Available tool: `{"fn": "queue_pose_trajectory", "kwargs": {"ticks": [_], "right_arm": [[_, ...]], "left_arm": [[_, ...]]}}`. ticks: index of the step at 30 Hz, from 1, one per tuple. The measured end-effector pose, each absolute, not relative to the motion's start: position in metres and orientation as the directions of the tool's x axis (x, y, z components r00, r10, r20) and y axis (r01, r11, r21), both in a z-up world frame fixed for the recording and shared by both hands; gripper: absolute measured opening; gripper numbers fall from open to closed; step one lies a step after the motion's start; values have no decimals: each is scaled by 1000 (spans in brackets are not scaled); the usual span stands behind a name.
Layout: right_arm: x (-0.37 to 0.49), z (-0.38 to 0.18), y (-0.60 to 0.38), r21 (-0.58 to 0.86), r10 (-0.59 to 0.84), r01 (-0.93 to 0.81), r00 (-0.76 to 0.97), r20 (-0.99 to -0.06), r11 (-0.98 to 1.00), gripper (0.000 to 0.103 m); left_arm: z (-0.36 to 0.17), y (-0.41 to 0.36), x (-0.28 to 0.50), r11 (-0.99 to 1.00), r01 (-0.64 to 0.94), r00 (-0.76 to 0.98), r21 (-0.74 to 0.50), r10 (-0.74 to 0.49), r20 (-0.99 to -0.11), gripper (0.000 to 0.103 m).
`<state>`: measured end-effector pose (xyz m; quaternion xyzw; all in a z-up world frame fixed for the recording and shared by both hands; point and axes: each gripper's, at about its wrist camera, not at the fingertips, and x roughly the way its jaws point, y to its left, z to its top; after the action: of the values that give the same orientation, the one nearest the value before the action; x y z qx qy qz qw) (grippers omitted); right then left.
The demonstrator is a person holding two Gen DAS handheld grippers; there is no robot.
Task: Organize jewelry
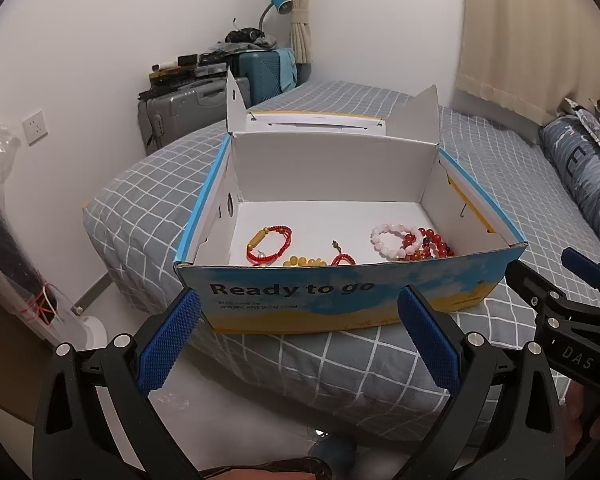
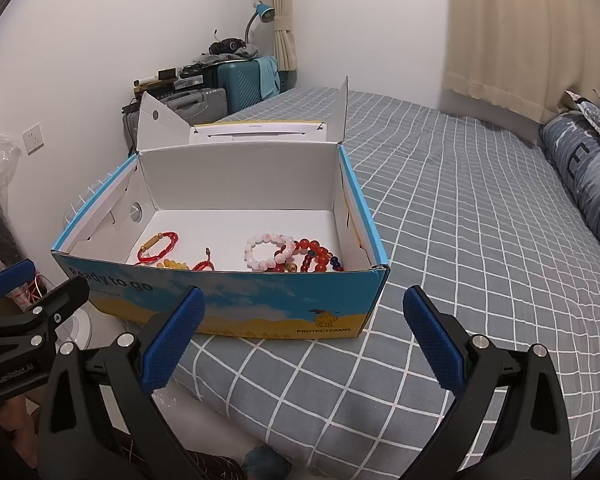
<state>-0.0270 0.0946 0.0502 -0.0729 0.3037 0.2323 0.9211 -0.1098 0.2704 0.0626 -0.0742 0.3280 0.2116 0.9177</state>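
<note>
Two tools hung side by side just short of the near wall of an open cardboard box (image 1: pixel 352 296), which sat on the near left corner of a bed (image 2: pixel 460 216) with a grey checked sheet. The left tool (image 1: pixel 300 336) and the right tool (image 2: pixel 306 336) each had blue pads spread wide and held nothing. Inside the box, on its white floor, lay a red cord bracelet (image 1: pixel 269 245) at the left, yellow beads (image 1: pixel 304 262) against the near wall, and a pink bead bracelet (image 2: pixel 269 251) touching red bead bracelets (image 2: pixel 314 258) at the right. The box's lid (image 1: pixel 316 120) stood folded back at the far side. Bare sheet stretched to the right of the box; the bed's edge dropped away at the left.
</note>
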Motion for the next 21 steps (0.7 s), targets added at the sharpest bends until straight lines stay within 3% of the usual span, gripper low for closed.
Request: {"fn": "queue_pose_trajectory", "kwargs": {"ticks": [21], "right_arm": [[-25,48,95,3,381,-474,705,-598,881,95]], "left_arm": [[61,276,-110,894,-447,695,-22,331,-638,97]]}}
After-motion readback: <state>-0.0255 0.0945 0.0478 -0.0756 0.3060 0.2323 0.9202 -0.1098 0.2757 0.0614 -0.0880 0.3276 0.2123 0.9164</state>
